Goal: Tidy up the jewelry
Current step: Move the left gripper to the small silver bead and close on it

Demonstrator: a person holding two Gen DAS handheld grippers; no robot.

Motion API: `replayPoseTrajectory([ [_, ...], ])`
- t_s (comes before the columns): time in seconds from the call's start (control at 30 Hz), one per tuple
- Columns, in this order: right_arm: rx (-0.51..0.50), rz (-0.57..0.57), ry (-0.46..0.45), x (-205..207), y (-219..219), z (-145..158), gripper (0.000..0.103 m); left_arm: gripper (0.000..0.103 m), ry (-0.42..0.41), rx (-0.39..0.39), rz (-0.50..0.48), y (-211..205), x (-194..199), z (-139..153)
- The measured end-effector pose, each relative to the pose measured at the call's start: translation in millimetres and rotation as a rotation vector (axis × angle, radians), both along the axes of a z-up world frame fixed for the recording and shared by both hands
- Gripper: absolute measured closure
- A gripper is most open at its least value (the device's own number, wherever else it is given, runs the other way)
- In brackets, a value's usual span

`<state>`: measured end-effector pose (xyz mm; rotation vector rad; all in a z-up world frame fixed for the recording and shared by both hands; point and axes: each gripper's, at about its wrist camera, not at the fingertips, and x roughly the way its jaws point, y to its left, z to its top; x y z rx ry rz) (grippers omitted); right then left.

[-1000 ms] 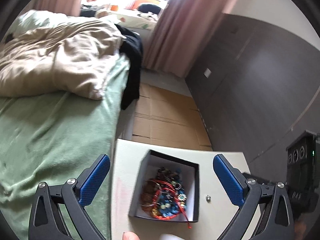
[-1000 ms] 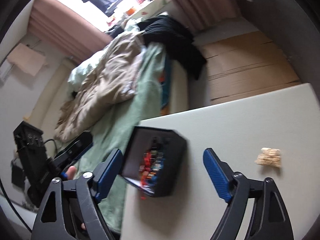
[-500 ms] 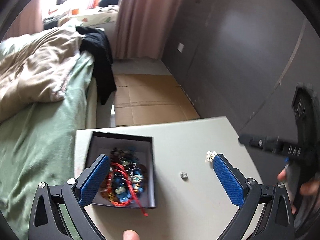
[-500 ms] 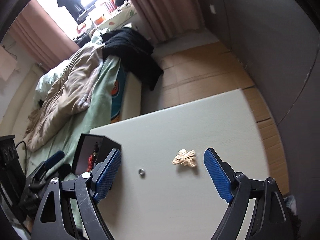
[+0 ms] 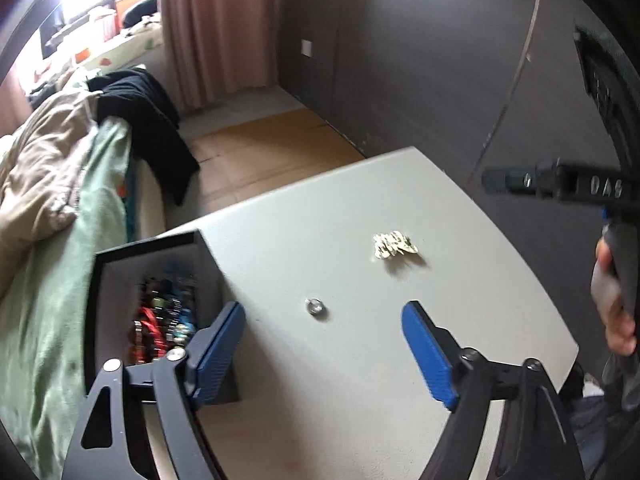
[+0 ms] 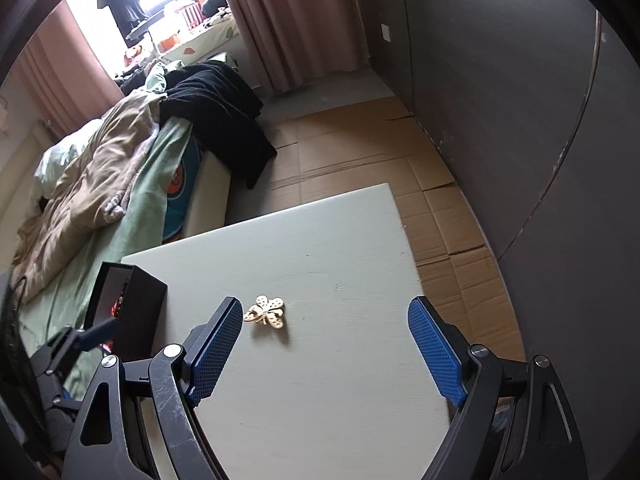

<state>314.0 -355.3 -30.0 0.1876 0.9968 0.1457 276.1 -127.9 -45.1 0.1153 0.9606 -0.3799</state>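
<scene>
Both sets of jaws are spread wide and empty. The gold brooch (image 6: 267, 311) lies on the tabletop (image 6: 340, 248) just ahead of the right gripper (image 6: 325, 340), nearer its left jaw; I'd shift left to centre it, lower flat, then close gently. The small ring (image 5: 315, 306) sits between the left gripper (image 5: 323, 342) jaws, the jewelry box (image 5: 120, 256) beside its left jaw

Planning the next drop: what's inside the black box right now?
The black box holds a tangle of beaded jewelry, with red cord and blue beads. The left tongs cover its near corner, so the bottom layer stays hidden.
</scene>
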Motion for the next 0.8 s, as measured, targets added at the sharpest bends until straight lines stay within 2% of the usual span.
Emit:
replayPoseTrajectory([
  [0.07,-0.015,0.003,-0.005,-1,-5,1,0.018,0.033,0.002,0.021,-0.008,-6,1,-6],
  [0.2,-0.016,0.007,0.002,-1,-9,0,0.018,0.058,0.036,0.028,-0.007,-13,8,-22],
  [0.27,0.003,0.006,0.007,0,-13,0,0.018,0.062,0.048,0.029,-0.006,-15,14,-28],
  [0.53,0.017,0.011,-0.004,0,-14,1,0.019,0.067,0.065,0.060,0.032,-21,27,-47],
  [0.6,0.005,0.017,-0.003,0,-13,0,0.024,0.073,0.084,0.054,0.036,-21,30,-52],
  [0.73,-0.011,0.056,0.024,4,-5,-9,0.032,0.076,0.062,0.055,0.044,-22,31,-53],
  [0.77,-0.015,0.070,0.034,5,-1,-12,0.033,0.087,0.055,0.057,0.049,-21,31,-53],
  [0.8,-0.019,0.082,0.041,6,2,-15,0.035,0.090,0.052,0.062,0.056,-20,31,-53],
])
